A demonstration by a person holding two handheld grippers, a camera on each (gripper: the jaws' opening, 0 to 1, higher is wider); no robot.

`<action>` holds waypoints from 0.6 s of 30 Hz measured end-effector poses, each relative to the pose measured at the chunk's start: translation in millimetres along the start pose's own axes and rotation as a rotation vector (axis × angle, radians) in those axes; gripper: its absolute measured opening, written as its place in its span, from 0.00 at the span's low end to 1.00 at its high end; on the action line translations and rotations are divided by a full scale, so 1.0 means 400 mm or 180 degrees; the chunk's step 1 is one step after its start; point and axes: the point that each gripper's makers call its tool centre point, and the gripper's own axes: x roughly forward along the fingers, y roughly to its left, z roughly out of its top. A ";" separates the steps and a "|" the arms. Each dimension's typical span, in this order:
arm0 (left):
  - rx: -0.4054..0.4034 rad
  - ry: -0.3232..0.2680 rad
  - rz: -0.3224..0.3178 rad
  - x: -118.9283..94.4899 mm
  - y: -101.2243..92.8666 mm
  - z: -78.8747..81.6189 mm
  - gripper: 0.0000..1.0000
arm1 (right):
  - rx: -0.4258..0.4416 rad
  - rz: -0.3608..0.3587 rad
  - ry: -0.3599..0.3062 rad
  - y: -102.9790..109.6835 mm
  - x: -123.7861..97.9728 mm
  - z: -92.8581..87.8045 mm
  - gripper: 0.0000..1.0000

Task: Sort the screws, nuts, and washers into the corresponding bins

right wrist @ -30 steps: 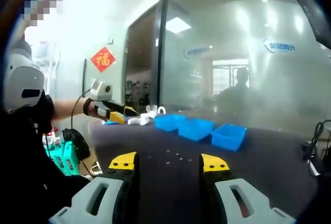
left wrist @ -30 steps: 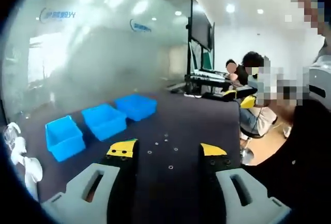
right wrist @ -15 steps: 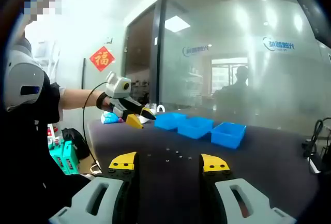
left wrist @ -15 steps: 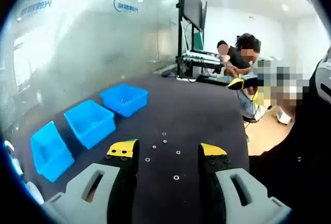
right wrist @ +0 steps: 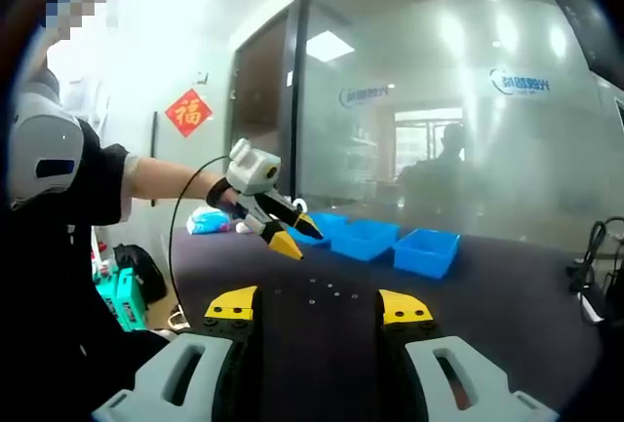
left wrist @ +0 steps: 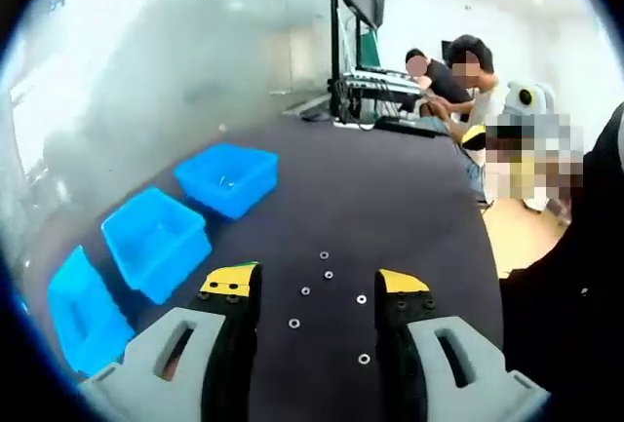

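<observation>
Reaching: the left gripper [right wrist: 292, 235] stretches out over the dark worktop [left wrist: 390, 198], fingers [left wrist: 230, 290] spread apart and holding nothing, likely lining up on the loose hardware.
Bins: three blue bins [left wrist: 156, 239] sit in a row along the left edge, well apart from the parts, open tops ready to receive them.
Hardware: small washers and nuts [left wrist: 329, 275] lie scattered between and just ahead of the left fingers.
Right gripper [right wrist: 319, 307]: held back and level, fingers apart, empty, seemingly waiting its turn.
</observation>
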 end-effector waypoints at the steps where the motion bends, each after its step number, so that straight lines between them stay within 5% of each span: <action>1: 0.0015 0.0006 0.0013 0.003 0.002 0.000 0.43 | 0.0007 -0.0005 -0.0002 -0.001 0.000 -0.001 0.42; 18: -0.0038 0.0670 -0.0237 0.092 0.014 -0.075 0.41 | 0.0057 -0.0054 -0.0019 -0.014 -0.003 -0.008 0.42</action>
